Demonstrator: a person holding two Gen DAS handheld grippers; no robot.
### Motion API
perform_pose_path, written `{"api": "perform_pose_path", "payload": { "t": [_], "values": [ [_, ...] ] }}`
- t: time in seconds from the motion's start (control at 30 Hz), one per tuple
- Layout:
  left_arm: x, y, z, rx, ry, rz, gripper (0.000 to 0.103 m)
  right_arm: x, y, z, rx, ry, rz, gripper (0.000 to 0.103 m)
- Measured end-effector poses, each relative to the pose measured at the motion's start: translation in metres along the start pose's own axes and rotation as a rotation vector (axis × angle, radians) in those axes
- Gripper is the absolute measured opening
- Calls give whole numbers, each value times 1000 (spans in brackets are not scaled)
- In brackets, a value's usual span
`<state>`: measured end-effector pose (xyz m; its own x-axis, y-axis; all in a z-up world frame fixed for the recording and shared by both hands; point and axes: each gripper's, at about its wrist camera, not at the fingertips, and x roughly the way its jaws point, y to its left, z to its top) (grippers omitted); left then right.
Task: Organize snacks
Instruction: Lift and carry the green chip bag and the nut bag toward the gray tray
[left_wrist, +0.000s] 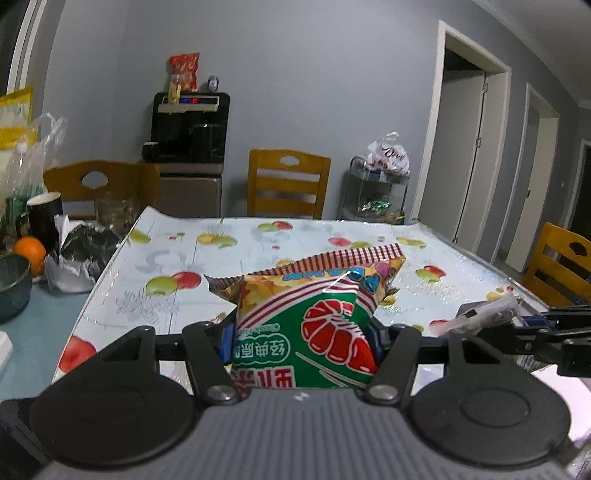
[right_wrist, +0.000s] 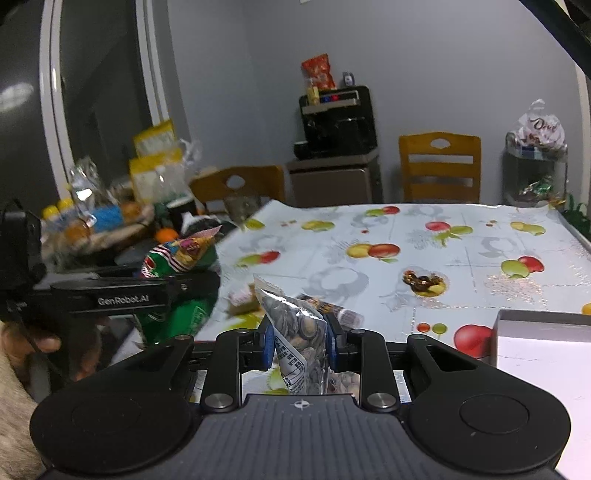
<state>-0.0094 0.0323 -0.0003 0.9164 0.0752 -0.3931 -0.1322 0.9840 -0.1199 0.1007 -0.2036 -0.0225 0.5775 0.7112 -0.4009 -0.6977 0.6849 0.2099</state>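
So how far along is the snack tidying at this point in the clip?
Done: nothing visibly sorted yet; whether the white box at the right edge holds anything cannot be seen. In hand: the left gripper has its jaws shut on a green shrimp-chip bag, the right gripper on a sunflower-seed packet, both lifted off the table. Left: a gold-wrapped candy and small wrapped snacks remain on the cloth.

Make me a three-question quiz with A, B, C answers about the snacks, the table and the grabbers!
1. Where is the orange? A left of the tablecloth B on a chair C in a gripper
2. What colour is most of the bag in the left hand-held gripper? A blue B green C black
3. The right hand-held gripper is: A open, empty B closed on a silvery packet C out of sight

A: it sits beside the dark bowl.
B: green with red stripes.
C is wrong; B: pads press the packet.
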Motion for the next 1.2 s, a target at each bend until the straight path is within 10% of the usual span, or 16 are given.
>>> {"api": "perform_pose_path", "payload": {
  "t": [1.2],
  "values": [
    [2,-92,14,151,0,-71,61,-98,-68,-9,79,-186,-132,28]
  ]
}}
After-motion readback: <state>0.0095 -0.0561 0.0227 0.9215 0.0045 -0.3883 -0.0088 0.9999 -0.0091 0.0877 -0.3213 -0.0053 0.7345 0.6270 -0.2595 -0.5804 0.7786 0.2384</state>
